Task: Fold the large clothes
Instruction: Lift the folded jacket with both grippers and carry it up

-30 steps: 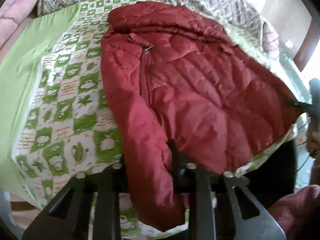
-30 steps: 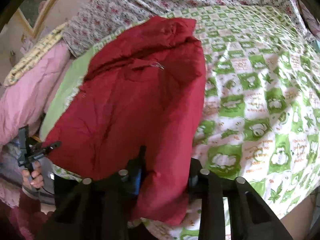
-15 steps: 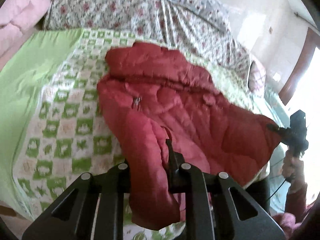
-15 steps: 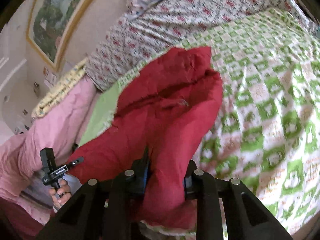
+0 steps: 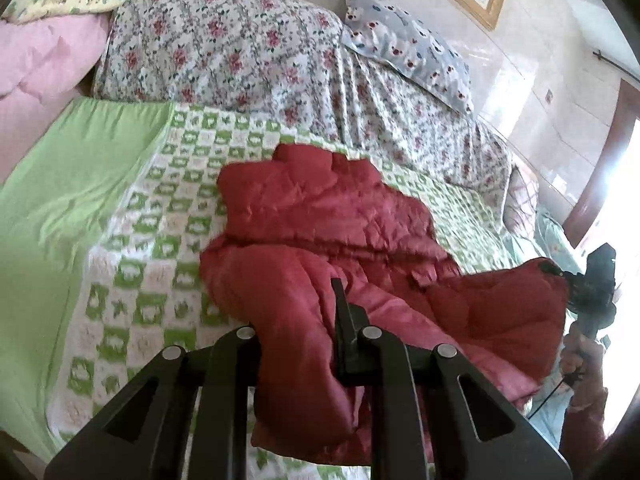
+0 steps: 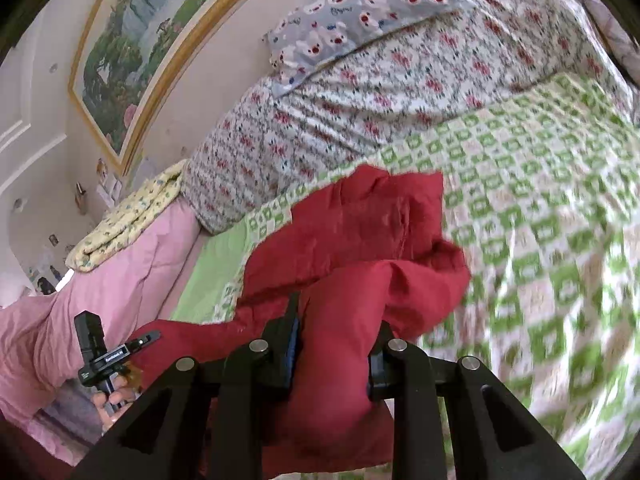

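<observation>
A red quilted jacket (image 5: 320, 216) lies on the green-and-white checked bedspread (image 5: 132, 264), its near hem lifted off the bed. My left gripper (image 5: 300, 344) is shut on one hem corner, with fabric bunched between the fingers. My right gripper (image 6: 336, 344) is shut on the other hem corner of the jacket (image 6: 360, 240). Each gripper shows in the other's view, the right one (image 5: 588, 284) at the far right and the left one (image 6: 108, 352) at the lower left. The jacket's collar end rests on the bedspread (image 6: 540, 200).
A floral quilt (image 5: 240, 48) and a blue-grey pillow (image 5: 404, 36) lie at the head of the bed. Pink bedding (image 5: 44, 64) and a yellow folded blanket (image 6: 124, 220) sit beside it. A plain green sheet (image 5: 60, 200) borders the spread. A framed painting (image 6: 160, 28) hangs above.
Both grippers have risen and carried the jacket's hem up and toward the collar. The jacket has gone from flat to bunched, and more of the headboard wall shows.
</observation>
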Demonstrator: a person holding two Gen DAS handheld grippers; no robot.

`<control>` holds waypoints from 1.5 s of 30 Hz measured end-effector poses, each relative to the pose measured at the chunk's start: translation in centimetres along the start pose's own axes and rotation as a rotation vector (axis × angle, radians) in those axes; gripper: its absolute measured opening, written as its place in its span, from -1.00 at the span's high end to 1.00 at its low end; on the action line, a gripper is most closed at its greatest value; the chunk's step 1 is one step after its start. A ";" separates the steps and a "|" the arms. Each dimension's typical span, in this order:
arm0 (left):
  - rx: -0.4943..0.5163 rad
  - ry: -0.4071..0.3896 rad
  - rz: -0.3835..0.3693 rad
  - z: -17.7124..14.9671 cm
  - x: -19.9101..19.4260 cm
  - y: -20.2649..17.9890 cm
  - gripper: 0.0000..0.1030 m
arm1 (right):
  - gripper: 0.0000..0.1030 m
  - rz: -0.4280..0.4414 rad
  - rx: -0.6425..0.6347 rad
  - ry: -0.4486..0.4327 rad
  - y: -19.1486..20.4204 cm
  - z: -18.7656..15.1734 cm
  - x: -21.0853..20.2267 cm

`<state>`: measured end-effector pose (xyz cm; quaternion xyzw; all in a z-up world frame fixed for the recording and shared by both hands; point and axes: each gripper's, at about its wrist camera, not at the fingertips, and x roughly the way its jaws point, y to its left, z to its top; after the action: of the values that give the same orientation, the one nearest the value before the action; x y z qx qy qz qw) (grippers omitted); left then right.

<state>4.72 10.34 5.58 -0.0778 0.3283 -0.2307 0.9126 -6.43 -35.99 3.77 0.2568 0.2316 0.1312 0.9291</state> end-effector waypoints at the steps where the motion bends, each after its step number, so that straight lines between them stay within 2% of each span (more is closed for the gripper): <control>1: -0.002 -0.004 0.003 0.5 0.2 0.0 0.69 | 0.55 -0.002 -0.002 -0.004 0.0 0.4 0.2; 8: -0.026 -0.019 0.025 4.9 2.9 0.1 0.69 | 0.55 0.007 0.057 -0.031 -1.1 4.7 3.4; 13: -0.088 -0.018 0.026 7.8 5.4 1.6 0.68 | 0.55 0.018 0.127 -0.040 -2.9 7.7 6.2; 17: -0.148 -0.003 0.018 10.1 8.3 3.1 0.68 | 0.55 0.009 0.171 -0.039 -4.3 9.5 9.0; 22: -0.159 0.023 0.049 12.8 12.8 3.8 0.68 | 0.54 -0.029 0.236 -0.044 -6.7 11.7 13.1; 32: -0.266 0.154 0.076 15.5 23.1 8.2 0.67 | 0.50 -0.115 0.432 -0.004 -13.8 12.7 21.7; 39: -0.286 0.174 0.079 15.5 29.0 10.1 0.60 | 0.44 -0.171 0.501 -0.019 -16.8 12.1 26.4; 42: -0.294 0.196 0.068 15.4 30.7 10.8 0.59 | 0.43 -0.186 0.495 -0.015 -17.3 11.8 27.7; 45: -0.329 0.199 0.026 15.3 30.7 11.6 0.56 | 0.42 -0.185 0.497 -0.019 -17.9 11.4 28.7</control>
<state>39.58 5.95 -3.29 -0.1984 0.4512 -0.1688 0.8536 26.09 -45.28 -7.62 0.4559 0.2704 -0.0177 0.8478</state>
